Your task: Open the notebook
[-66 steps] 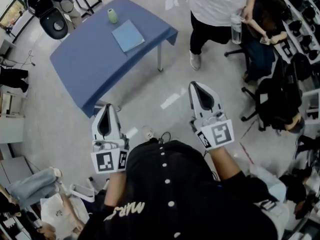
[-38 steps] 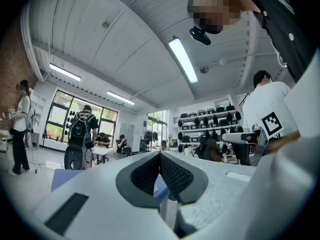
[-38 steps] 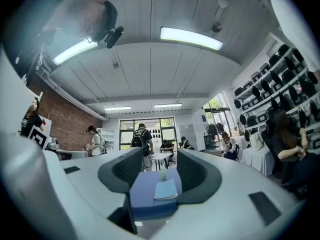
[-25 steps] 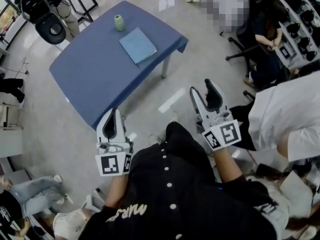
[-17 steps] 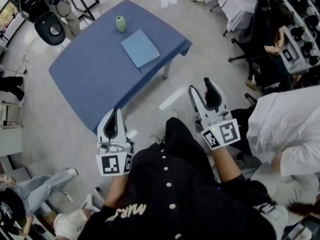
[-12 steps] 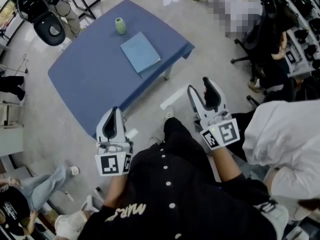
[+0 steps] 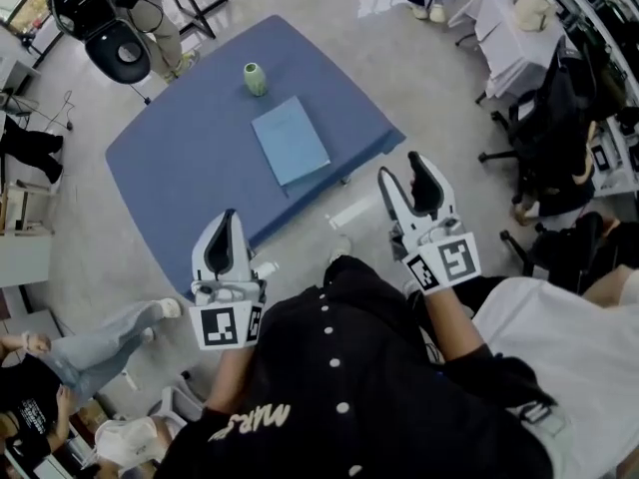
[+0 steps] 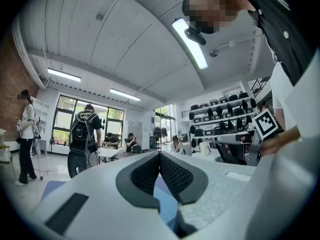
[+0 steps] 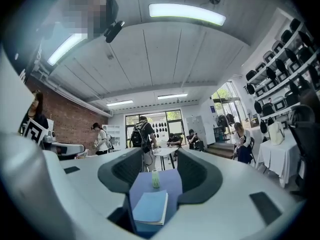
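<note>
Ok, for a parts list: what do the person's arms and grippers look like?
Both the left gripper and right gripper are white shells with black ribbed tongs and a cube of black-and-white square markers. The person wears a black top with white buttons.

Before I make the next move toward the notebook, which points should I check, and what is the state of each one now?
1. Notebook closed, lying flat on the table: ok.
2. Right gripper jaws apart, nothing between them: ok.
3. Left gripper ready to grasp: not ok, jaws together.
4. Grippers at the notebook: not ok, both short of it.
5. Green vase apart from the notebook: ok.
</note>
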The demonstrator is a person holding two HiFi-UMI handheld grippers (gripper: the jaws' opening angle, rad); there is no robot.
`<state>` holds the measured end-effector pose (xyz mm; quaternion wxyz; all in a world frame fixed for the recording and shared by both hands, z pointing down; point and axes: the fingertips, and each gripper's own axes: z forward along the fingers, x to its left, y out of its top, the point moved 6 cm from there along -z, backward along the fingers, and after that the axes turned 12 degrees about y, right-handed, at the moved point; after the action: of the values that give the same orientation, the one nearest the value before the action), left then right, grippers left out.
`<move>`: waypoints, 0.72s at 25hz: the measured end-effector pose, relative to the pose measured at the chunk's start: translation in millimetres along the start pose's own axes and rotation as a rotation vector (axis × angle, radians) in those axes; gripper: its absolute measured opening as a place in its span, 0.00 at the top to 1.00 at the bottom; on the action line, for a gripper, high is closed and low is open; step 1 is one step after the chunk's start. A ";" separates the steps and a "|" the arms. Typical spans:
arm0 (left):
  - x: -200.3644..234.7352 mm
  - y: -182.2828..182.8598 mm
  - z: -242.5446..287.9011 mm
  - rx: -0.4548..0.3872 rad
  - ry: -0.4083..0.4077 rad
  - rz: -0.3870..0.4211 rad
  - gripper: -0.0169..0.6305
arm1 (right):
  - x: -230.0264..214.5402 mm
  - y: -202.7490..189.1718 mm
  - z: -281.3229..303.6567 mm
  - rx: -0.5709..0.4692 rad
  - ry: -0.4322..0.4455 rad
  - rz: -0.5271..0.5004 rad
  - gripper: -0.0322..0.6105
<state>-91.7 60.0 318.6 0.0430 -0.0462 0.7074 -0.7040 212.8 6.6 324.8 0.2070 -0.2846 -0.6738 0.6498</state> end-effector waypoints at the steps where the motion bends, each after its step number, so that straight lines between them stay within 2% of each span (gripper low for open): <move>1: -1.7 0.5 7.1 0.000 0.011 0.001 0.97 | -7.9 -0.1 5.5 0.000 0.011 0.003 0.62; 11: -18.6 -2.3 60.8 0.016 0.101 0.005 0.97 | -71.5 -9.3 53.5 0.038 0.088 0.042 0.61; 18: 5.6 -2.5 79.6 0.033 0.158 0.030 0.97 | -87.9 -24.5 102.1 0.077 0.106 0.046 0.61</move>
<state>-87.2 -19.6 320.7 -0.0016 0.0207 0.6974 -0.7164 209.9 -128.0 350.0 0.2380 -0.3259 -0.6295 0.6640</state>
